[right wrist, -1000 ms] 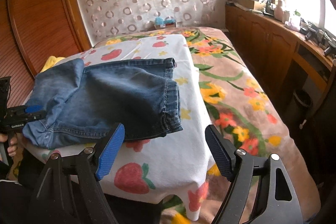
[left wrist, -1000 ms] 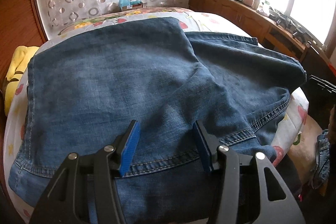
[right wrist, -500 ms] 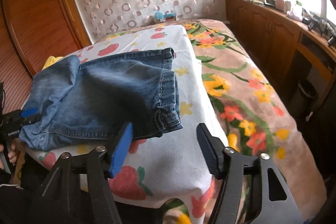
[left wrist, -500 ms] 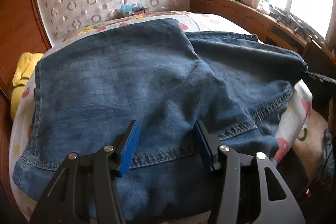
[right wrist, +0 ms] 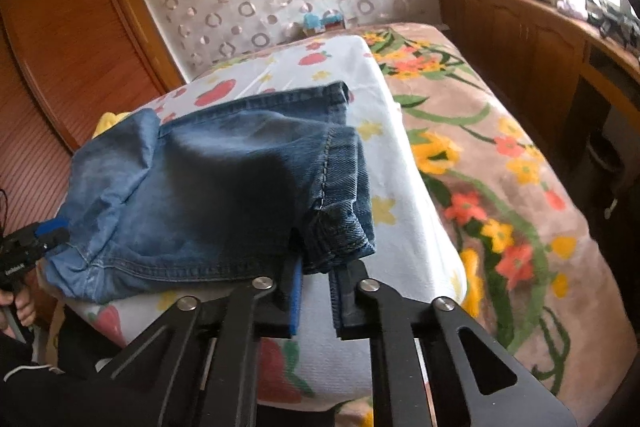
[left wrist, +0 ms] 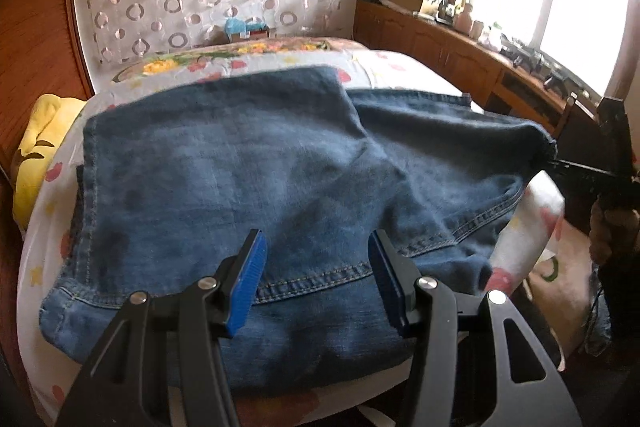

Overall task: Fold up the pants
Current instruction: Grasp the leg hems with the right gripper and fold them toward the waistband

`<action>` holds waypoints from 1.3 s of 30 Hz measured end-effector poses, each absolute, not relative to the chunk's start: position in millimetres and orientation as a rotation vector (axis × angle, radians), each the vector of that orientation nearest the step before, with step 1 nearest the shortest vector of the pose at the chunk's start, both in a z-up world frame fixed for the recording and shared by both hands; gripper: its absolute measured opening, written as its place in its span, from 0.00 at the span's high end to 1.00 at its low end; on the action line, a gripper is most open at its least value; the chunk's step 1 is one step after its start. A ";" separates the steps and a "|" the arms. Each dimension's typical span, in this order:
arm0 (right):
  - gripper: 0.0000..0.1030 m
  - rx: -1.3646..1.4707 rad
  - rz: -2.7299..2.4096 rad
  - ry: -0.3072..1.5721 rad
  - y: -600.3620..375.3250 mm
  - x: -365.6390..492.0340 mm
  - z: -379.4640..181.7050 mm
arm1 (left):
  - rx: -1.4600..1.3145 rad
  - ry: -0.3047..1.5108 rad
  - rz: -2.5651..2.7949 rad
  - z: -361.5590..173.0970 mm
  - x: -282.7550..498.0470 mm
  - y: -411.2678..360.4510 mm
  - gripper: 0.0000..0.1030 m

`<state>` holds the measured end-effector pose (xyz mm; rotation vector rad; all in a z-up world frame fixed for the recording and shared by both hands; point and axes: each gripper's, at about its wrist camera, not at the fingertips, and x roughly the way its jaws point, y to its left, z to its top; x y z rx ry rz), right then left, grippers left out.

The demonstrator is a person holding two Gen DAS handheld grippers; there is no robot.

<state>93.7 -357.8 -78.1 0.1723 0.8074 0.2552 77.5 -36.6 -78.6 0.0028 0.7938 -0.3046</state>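
Observation:
Blue jeans point(left wrist: 240, 167) lie folded on a strawberry-print sheet point(left wrist: 52, 203). My left gripper point(left wrist: 318, 267) hovers over their near stitched edge, its blue pads half apart and not pressing the denim. In the right wrist view the jeans point(right wrist: 220, 187) fill the middle, and my right gripper point(right wrist: 316, 267) is shut on their near right corner, its fingertips hidden under the hem. The left gripper point(right wrist: 40, 239) shows beside the jeans' left corner. At the right edge of the left wrist view, the right gripper point(left wrist: 576, 167) pinches the far denim corner.
A yellow soft thing point(left wrist: 36, 139) lies at the sheet's left. A floral blanket point(right wrist: 500, 167) covers the bed to the right. Wooden cabinets point(right wrist: 540, 47) with clutter run under the window. A wooden wardrobe point(right wrist: 60, 47) stands left. A person's fingers point(right wrist: 20, 303) hold the left gripper.
My right gripper's jaws went from wide apart to shut on the jeans' near right corner, having moved in toward it. My left gripper rose a little; its jaws kept the same width.

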 end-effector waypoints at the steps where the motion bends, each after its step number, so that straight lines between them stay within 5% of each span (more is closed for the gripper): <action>1: 0.95 0.166 0.260 0.785 -355.8 92.3 -70.9 | 0.005 0.783 -0.302 -74.4 76.1 -35.6 0.49; 31: 0.98 -0.079 0.743 0.512 -137.6 106.3 86.4 | -0.073 0.639 -0.221 -28.8 40.8 29.0 0.49; 37: 0.97 -0.163 0.818 0.574 -71.0 107.8 75.0 | -0.084 0.633 -0.190 -28.9 35.5 44.7 0.49; 39: 0.90 -0.163 0.818 0.612 -65.0 112.8 64.5 | -0.089 0.634 -0.180 -29.7 33.6 49.6 0.49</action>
